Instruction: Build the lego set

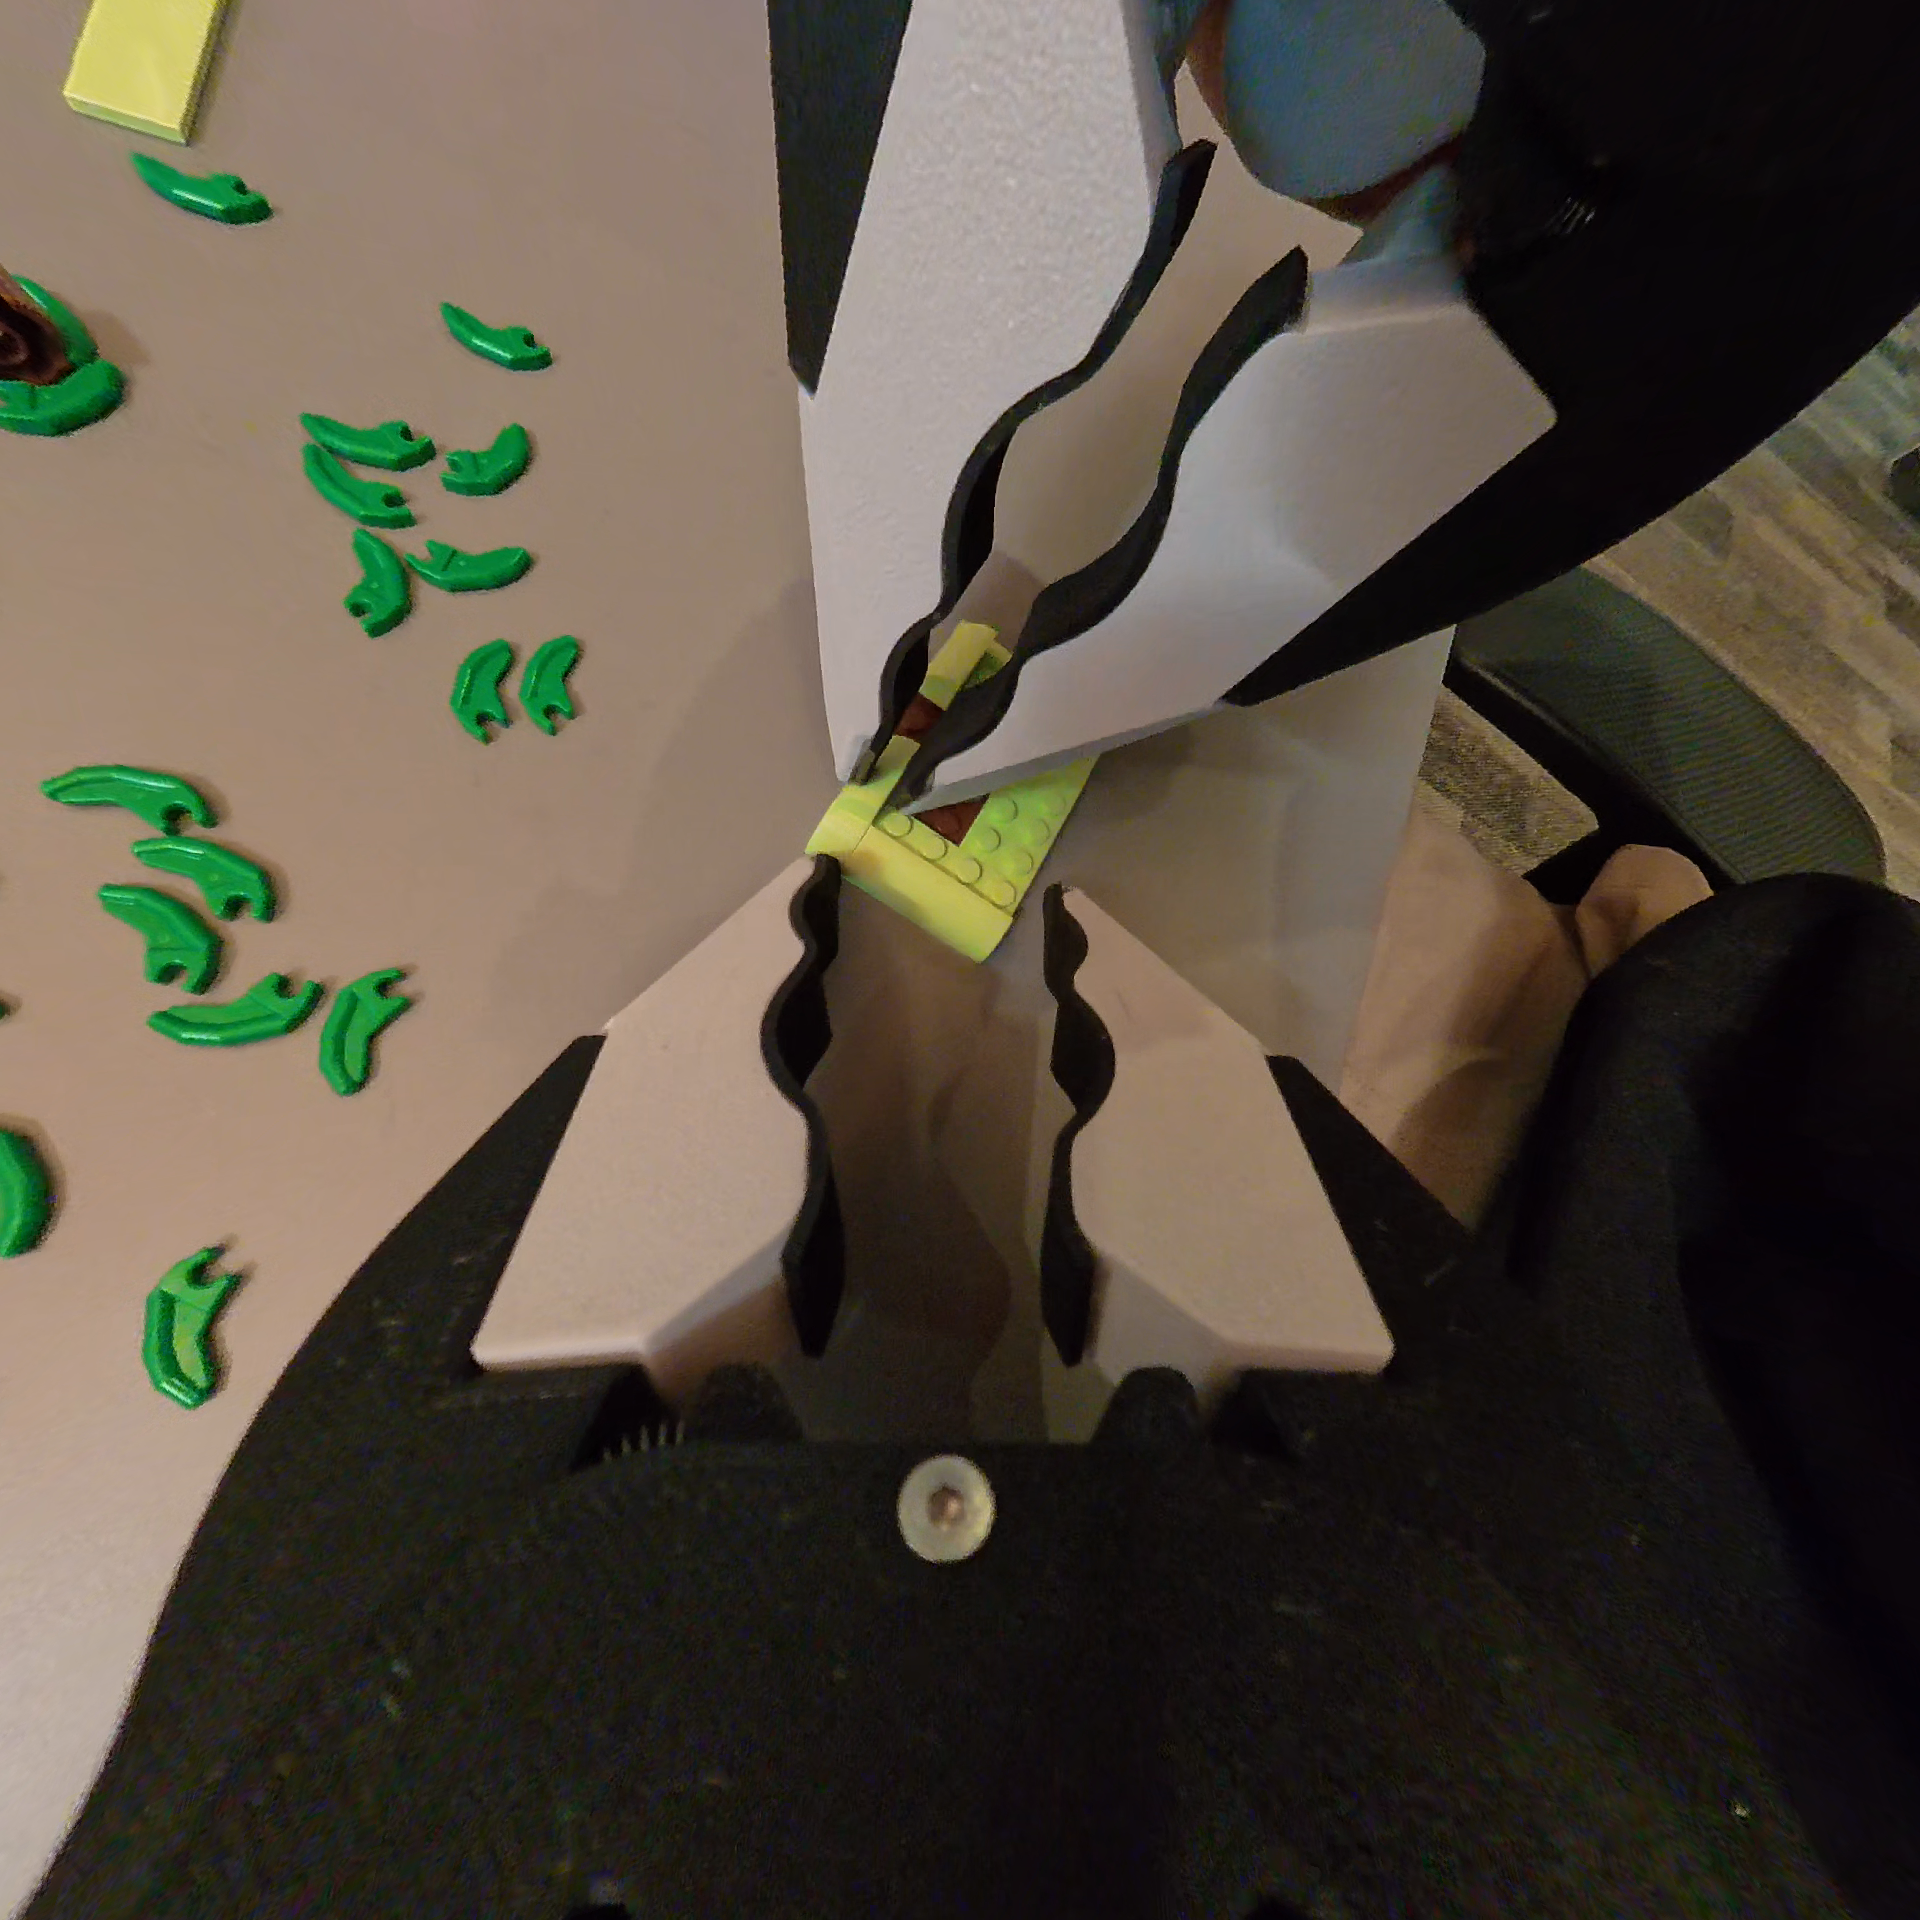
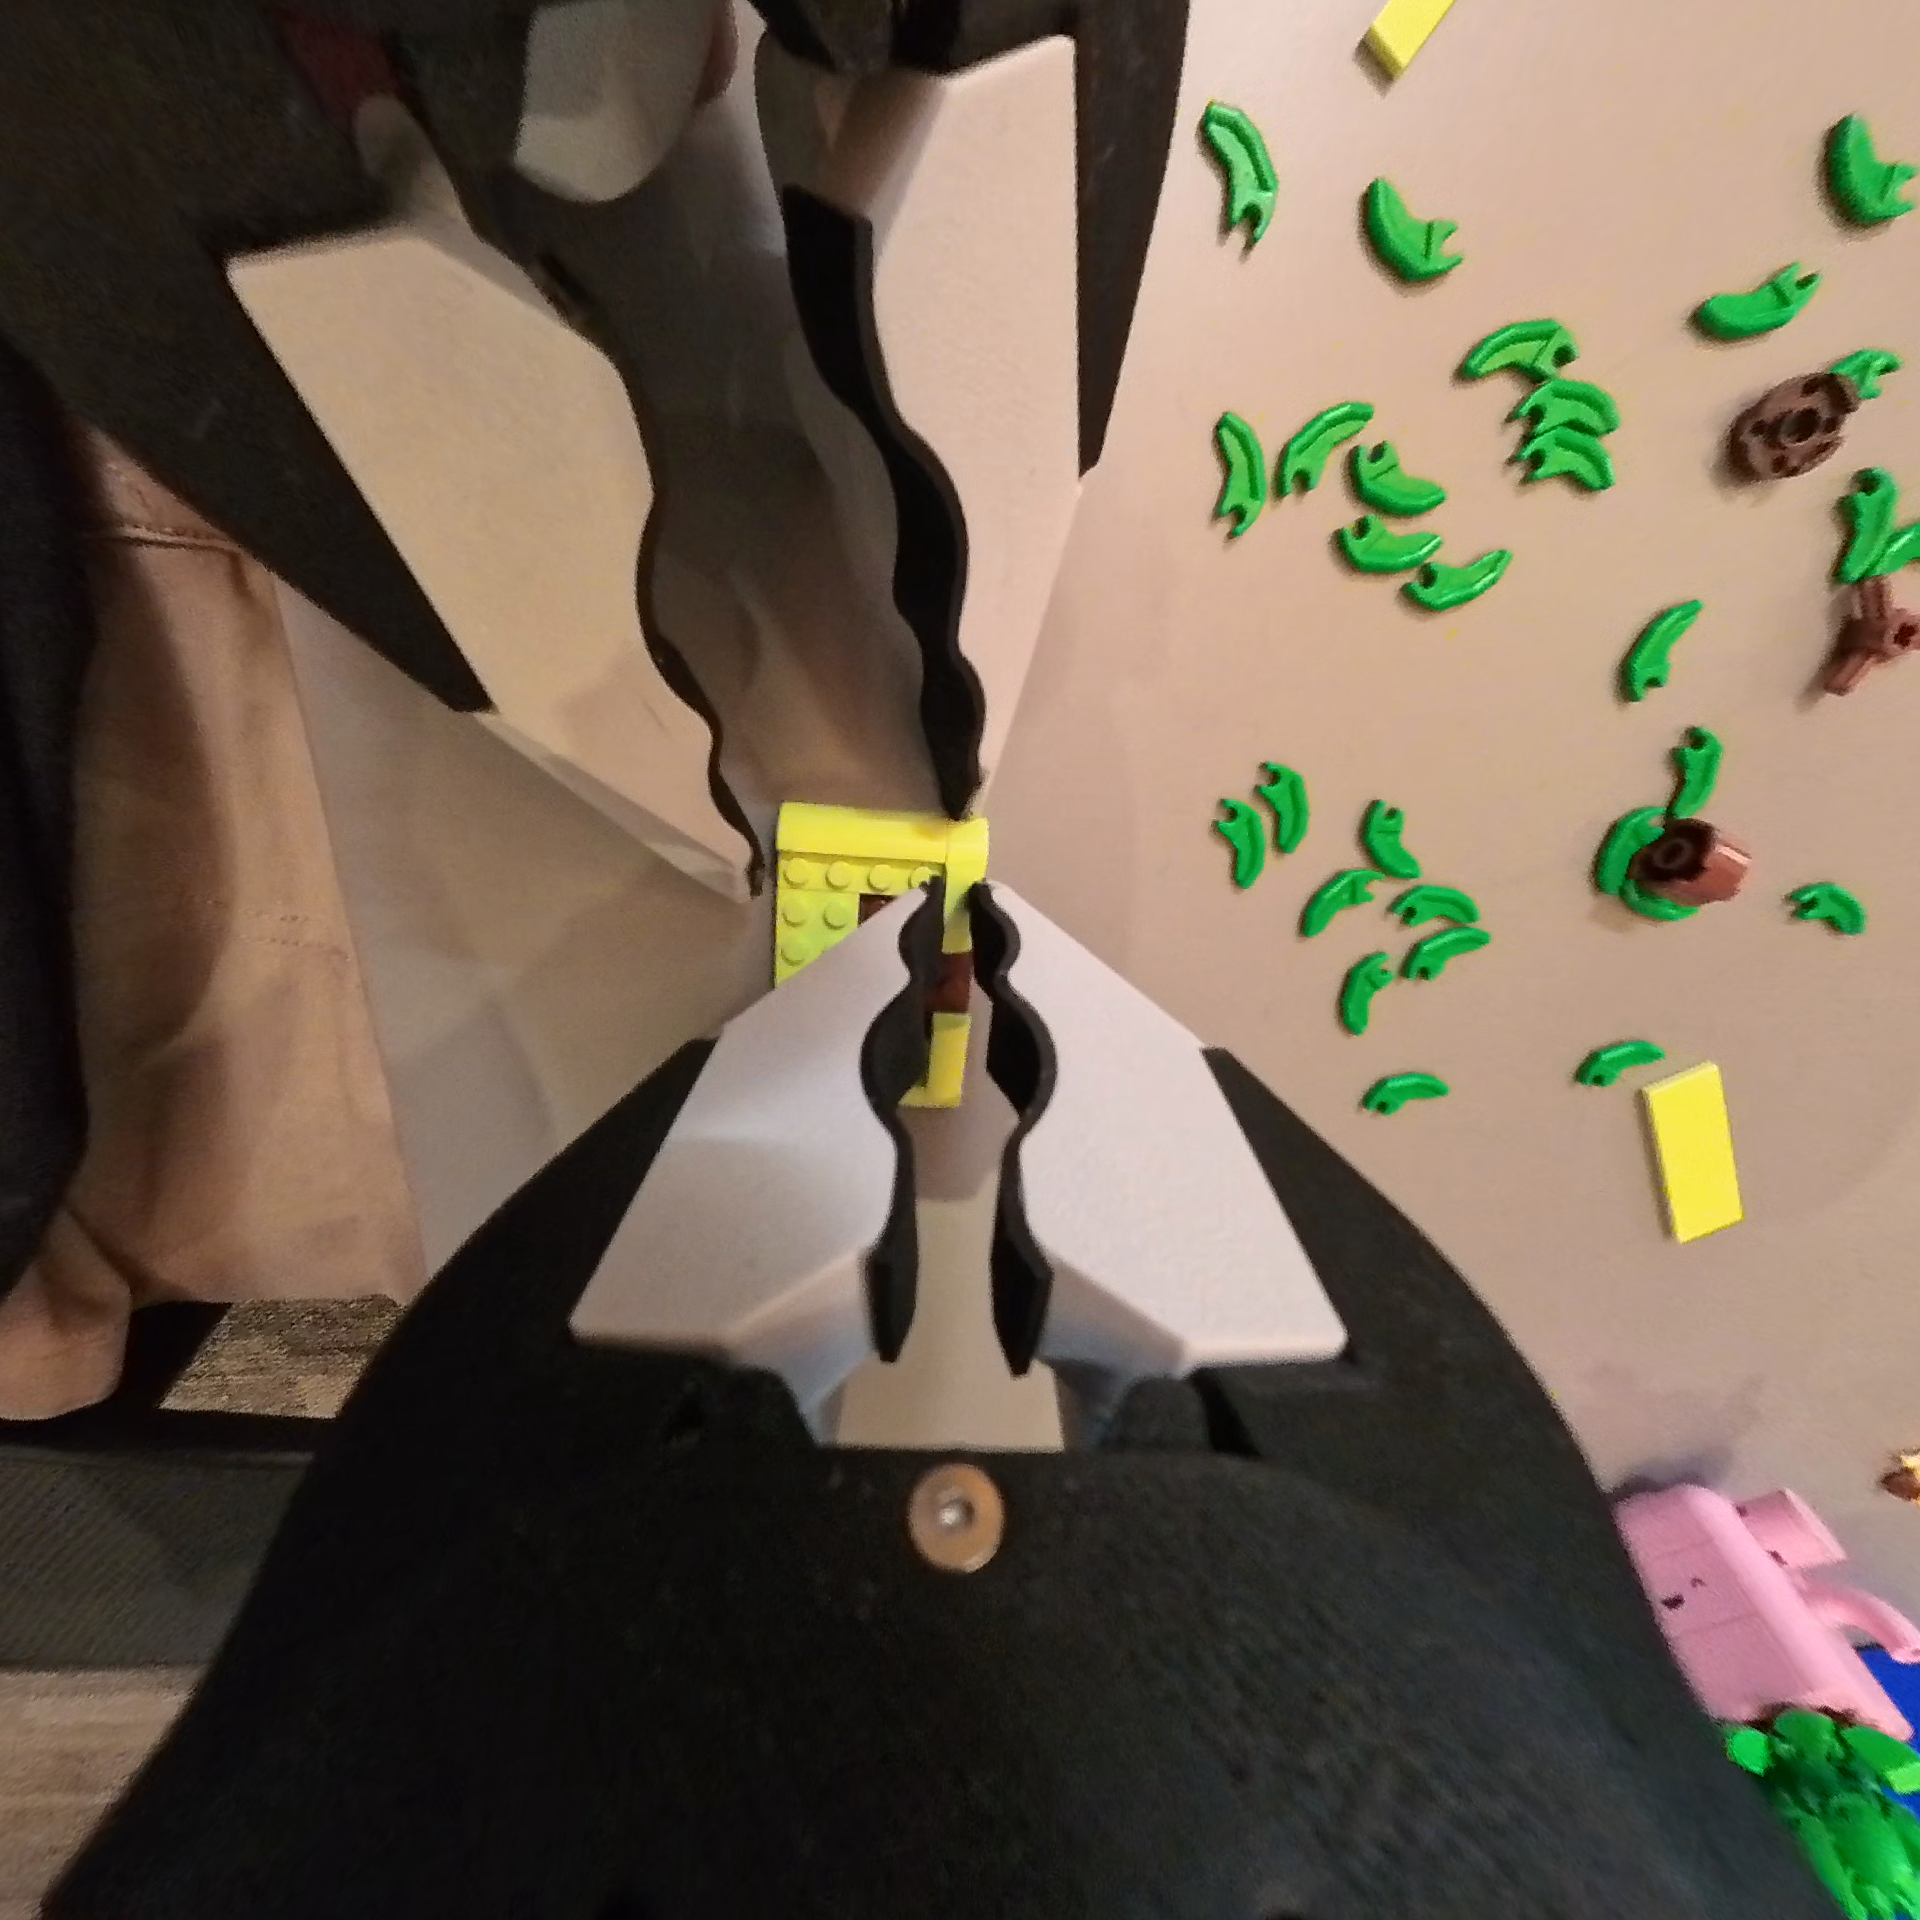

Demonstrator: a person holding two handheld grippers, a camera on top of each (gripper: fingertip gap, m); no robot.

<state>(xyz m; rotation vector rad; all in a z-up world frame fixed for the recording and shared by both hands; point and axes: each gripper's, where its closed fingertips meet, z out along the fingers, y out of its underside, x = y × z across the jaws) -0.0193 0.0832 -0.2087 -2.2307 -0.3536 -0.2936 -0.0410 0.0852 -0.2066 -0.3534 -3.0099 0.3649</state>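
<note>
A lime-green studded plate with brown parts on it [image 1: 971,868] is held in the air beside the table edge. My left gripper [image 1: 935,899] is shut on its two sides; it also shows in the right wrist view [image 2: 857,842], gripping the plate [image 2: 816,914] from above. My right gripper [image 2: 948,906] is nearly closed on a small thin lime piece [image 2: 951,925] and holds it against the plate's corner. In the left wrist view the right gripper [image 1: 894,779] comes down from the top with that piece [image 1: 902,750] between its tips.
Several green leaf pieces [image 1: 208,904] [image 2: 1382,488] lie scattered on the tan table. Lime tiles [image 1: 145,62] [image 2: 1688,1153], brown trunk parts [image 2: 1792,426] and a pink build [image 2: 1745,1590] lie there too. A person's beige trouser leg [image 1: 1455,987] and a dark chair [image 1: 1662,727] are beside the table. My two grippers' fingertips are within a few centimetres of each other.
</note>
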